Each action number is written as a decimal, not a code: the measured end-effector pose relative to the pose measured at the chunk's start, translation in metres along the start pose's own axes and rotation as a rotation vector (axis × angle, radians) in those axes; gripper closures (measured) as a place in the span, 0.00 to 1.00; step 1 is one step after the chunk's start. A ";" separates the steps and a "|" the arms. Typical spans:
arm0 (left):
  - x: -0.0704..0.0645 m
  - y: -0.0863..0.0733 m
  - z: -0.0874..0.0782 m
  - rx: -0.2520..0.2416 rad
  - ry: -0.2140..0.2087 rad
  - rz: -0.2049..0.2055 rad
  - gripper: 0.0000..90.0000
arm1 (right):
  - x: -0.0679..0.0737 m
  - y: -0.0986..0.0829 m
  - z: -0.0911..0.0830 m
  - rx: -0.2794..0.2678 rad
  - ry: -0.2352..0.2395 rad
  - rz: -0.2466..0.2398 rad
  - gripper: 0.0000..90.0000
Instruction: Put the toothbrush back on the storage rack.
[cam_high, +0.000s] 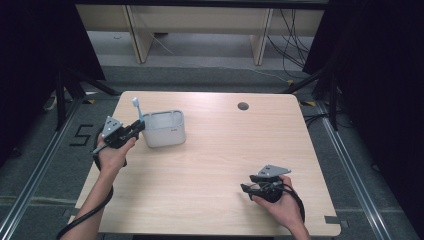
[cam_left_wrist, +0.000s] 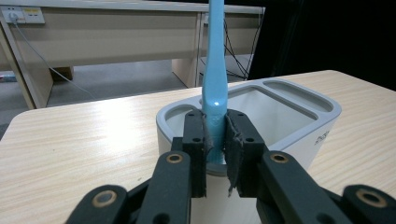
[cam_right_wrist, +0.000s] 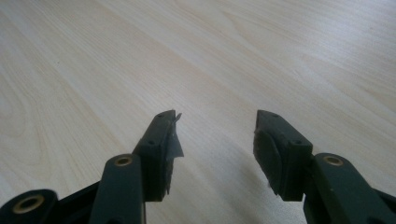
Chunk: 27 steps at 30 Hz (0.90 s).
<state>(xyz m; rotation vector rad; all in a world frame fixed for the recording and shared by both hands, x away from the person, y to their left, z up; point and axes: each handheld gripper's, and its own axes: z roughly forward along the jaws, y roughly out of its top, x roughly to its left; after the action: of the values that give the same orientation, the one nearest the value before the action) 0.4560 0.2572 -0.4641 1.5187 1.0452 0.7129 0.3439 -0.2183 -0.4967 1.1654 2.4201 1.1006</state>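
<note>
A light blue toothbrush (cam_left_wrist: 215, 74) stands upright with my left gripper (cam_left_wrist: 215, 135) shut on its handle. Its lower end dips into the small round slot at the near end of a white holder with a grey rim (cam_left_wrist: 285, 109). From above, the toothbrush (cam_high: 138, 111) rises at the left end of the holder (cam_high: 165, 129), its bristle head on top, and the left gripper (cam_high: 136, 126) sits just left of the holder. My right gripper (cam_right_wrist: 215, 135) is open over bare table wood, nothing between its jaws; from above the right gripper (cam_high: 246, 188) lies low near the front right.
The light wood table (cam_high: 220, 150) has a round cable hole (cam_high: 243, 106) at the back. Beyond the far edge stand wooden desks (cam_high: 200, 22) with cables on the floor. Dark curtains hang at both sides.
</note>
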 end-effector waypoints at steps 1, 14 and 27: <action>0.000 0.000 0.000 0.007 0.002 0.001 0.87 | -0.004 0.001 0.001 -0.013 -0.005 -0.050 0.55; -0.001 0.002 -0.002 0.032 0.013 0.023 0.87 | -0.002 0.000 0.000 -0.001 0.000 -0.025 0.55; -0.001 0.002 -0.004 0.037 0.018 0.033 0.87 | -0.003 0.000 0.001 -0.008 -0.004 -0.053 0.55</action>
<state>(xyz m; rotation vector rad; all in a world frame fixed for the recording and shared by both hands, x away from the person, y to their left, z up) 0.4525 0.2582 -0.4607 1.5665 1.0540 0.7348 0.3467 -0.2199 -0.4980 1.0926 2.4269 1.0903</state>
